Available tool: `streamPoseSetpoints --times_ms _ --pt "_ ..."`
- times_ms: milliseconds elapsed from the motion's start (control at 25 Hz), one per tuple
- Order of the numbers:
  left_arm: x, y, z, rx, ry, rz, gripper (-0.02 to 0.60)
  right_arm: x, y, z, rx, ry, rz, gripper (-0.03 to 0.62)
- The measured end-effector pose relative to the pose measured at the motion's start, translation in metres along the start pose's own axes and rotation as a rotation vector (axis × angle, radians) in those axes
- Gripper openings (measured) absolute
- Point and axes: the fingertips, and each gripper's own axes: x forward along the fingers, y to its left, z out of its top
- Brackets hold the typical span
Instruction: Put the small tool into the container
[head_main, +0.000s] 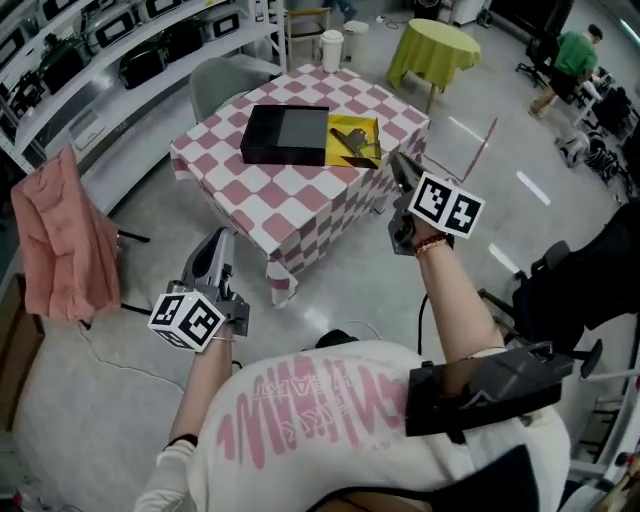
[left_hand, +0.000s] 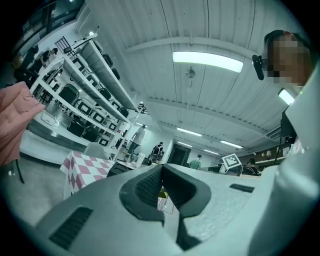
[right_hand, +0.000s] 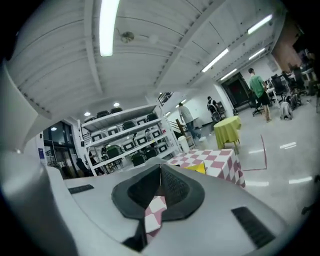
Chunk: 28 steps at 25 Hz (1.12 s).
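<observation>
Both my left gripper (head_main: 221, 240) and right gripper (head_main: 399, 166) are pressed together, empty, short of the table (head_main: 300, 200) bearing the small tool (head_main: 349, 140) on its yellow tray (head_main: 368, 127) beside the black container (head_main: 285, 133).

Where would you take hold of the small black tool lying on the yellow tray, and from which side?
Probably across its long middle, coming straight down. The small black tool lies flat on the yellow tray, and the black box crowds the tray's left side in the head view. Its finer shape is too small to tell.
</observation>
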Motion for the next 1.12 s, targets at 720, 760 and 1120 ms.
streamPoseSetpoints --times_ms 720,760,1120 --pt "-0.079 -0.067 -0.007 -0.005 0.006 -0.142 0.008 -0.162 0.066 -0.046 -0.115 -0.069 -0.023 0.006" --pt "-0.083 -0.07 -0.009 -0.008 0.009 -0.142 0.008 -0.167 0.067 -0.05 -0.114 -0.061 -0.025 0.006" --pt "-0.114 -0.083 -0.018 -0.024 0.009 -0.123 0.008 -0.199 0.065 -0.072 -0.129 -0.017 -0.044 0.006"
